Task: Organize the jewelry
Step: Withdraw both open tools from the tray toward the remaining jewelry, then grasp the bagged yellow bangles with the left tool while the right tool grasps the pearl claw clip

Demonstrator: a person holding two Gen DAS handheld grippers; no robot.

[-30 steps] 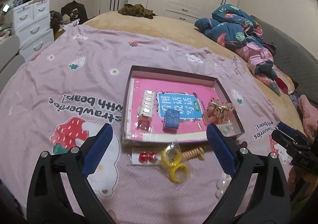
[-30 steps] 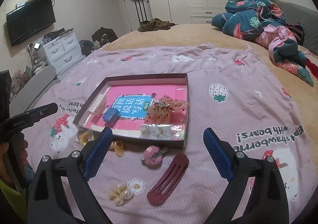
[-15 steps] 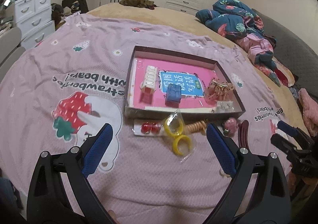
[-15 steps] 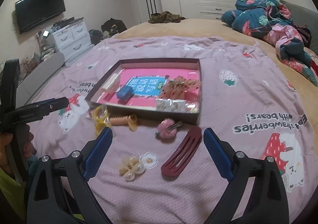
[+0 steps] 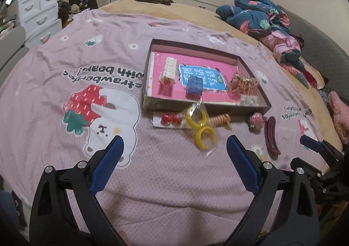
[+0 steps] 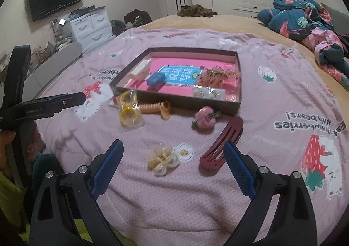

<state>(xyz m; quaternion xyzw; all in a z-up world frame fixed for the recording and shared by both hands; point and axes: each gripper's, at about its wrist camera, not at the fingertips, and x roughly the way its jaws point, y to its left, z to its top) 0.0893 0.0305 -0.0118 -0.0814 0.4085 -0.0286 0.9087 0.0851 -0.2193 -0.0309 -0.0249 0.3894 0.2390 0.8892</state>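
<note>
A shallow dark box (image 5: 150,102) (image 6: 236,106) with a pink lining lies on the bed and holds a white clip (image 5: 169,69), a blue square piece (image 5: 194,86) and a bagged pink item (image 5: 242,84). In front of it lie red earrings on a card (image 5: 169,119), yellow rings in a bag (image 5: 201,125) (image 6: 128,110), a coiled tan hair tie (image 5: 219,119) (image 6: 152,108), a pink pompom clip (image 6: 205,119), a maroon hair clip (image 6: 222,143) and a pearl clip (image 6: 162,158). My left gripper (image 5: 174,154) and right gripper (image 6: 173,154) are open and empty, held back from the items.
A purple strawberry-print blanket (image 5: 87,84) covers the bed. Crumpled blue and pink bedding (image 5: 261,21) lies at the far right. White drawers (image 5: 39,12) stand beyond the left edge. The left gripper shows in the right wrist view (image 6: 43,106).
Both grippers have pulled back and up from the box, so the loose items in front of it now show in full. Nothing was picked up.
</note>
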